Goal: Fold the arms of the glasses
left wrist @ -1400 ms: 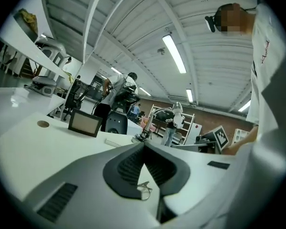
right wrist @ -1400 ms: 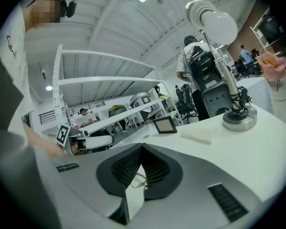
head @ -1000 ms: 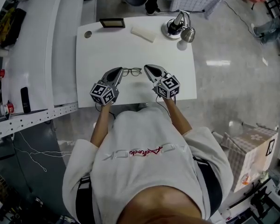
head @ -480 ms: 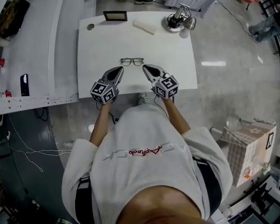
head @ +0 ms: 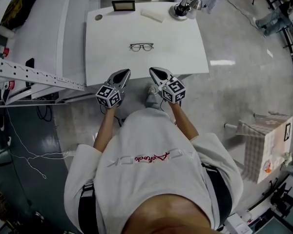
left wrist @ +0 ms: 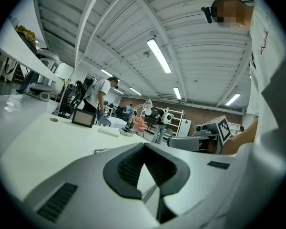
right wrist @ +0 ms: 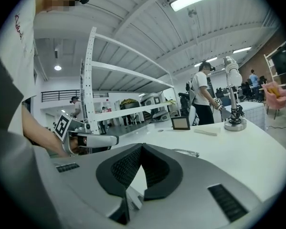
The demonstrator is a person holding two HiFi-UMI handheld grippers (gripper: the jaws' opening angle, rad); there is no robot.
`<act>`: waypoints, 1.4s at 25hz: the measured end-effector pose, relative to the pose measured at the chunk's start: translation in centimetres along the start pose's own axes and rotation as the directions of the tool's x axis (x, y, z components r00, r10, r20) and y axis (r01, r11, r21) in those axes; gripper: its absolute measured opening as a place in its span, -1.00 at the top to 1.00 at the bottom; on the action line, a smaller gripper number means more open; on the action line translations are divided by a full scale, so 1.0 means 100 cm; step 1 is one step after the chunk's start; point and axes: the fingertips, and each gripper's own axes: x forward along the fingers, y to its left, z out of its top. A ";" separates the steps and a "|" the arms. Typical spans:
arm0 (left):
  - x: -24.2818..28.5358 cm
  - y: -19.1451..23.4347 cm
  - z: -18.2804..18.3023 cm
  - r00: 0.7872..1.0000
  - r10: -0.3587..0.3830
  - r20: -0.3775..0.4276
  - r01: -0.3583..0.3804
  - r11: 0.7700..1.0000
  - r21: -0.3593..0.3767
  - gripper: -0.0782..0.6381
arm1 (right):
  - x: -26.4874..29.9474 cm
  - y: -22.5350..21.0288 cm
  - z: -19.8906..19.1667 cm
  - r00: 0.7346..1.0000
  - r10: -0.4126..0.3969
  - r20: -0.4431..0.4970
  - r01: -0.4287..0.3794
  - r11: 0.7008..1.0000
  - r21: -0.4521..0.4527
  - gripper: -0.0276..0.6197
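The dark thin-rimmed glasses (head: 141, 47) lie at the middle of the white rectangular worktop (head: 185, 57), well apart from both grippers. The left gripper (head: 125, 72) and right gripper (head: 153, 71) hang at the near edge, jaws closed together and holding nothing. The arms look folded in, but the glasses are too small to confirm this. If they are folded, nothing remains to do.

Table (head: 136, 67) smooth matt white; glasses (head: 141, 47) thin metal frame; floor (head: 244, 91) glossy.

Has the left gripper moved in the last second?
Yes. The left gripper has pulled back from the glasses to the table's near edge.
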 end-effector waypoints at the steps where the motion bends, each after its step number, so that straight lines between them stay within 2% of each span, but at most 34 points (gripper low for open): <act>1: -0.006 -0.005 -0.002 1.000 -0.004 0.002 0.004 1.000 0.002 0.70 | -0.005 0.007 -0.001 1.000 -0.004 0.004 0.004 1.000 -0.003 0.83; 8: -0.038 -0.050 -0.014 1.000 -0.023 0.005 0.023 1.000 0.015 0.70 | -0.043 0.049 -0.008 1.000 -0.020 0.021 0.020 1.000 -0.014 0.83; 18: -0.060 -0.100 -0.035 0.999 -0.037 0.001 0.037 0.999 0.024 0.70 | -0.090 0.077 -0.018 0.998 -0.041 0.036 0.042 0.999 -0.028 0.83; 35: -0.061 -0.121 -0.040 0.999 -0.042 0.015 0.042 0.999 0.034 0.70 | -0.107 0.082 -0.014 0.997 -0.043 0.062 0.046 0.997 -0.055 0.83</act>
